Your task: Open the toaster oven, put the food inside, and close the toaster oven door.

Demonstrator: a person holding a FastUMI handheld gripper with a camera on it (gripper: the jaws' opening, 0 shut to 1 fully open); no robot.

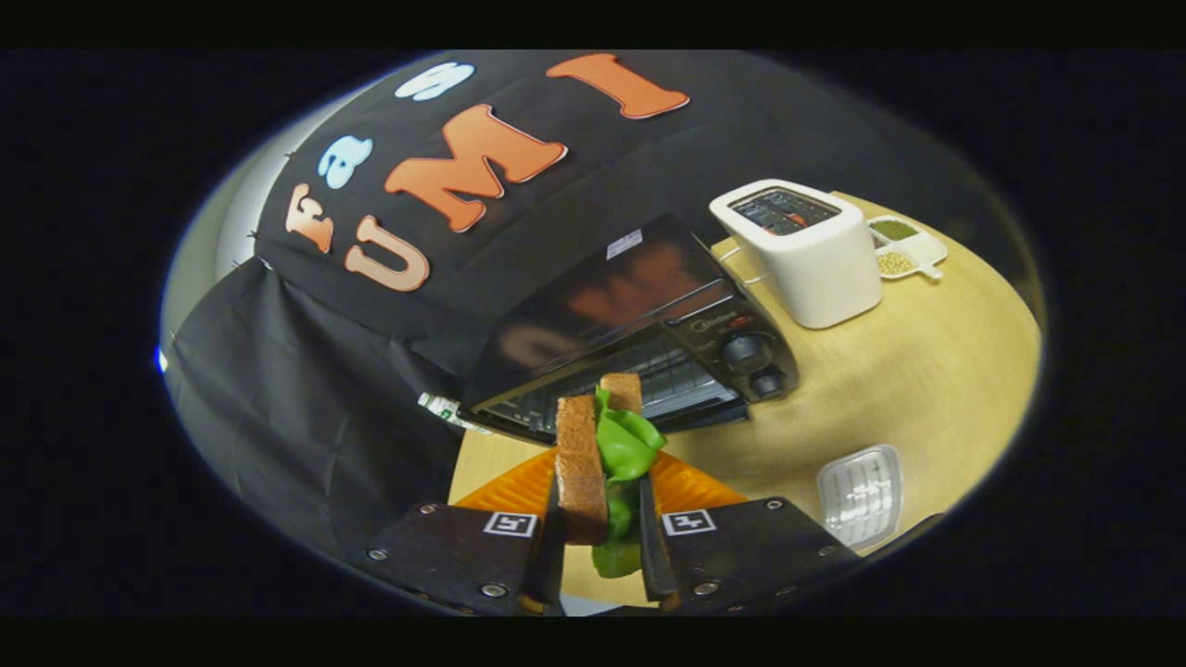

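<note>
Where they narrow, the tongs (600, 533) pinch a sandwich (598, 454) upright

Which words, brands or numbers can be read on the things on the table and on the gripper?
Brand mark on the toaster oven, above its knobs: too blurred to read.
White sticker on the oven's top: too small to read.
Square markers on the gripper, whose fingers are shut on the sandwich: patterns, no words.

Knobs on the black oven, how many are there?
2 show on the toaster oven: a bigger knob and a smaller knob just below it. The sandwich in the gripper may hide more.
</note>
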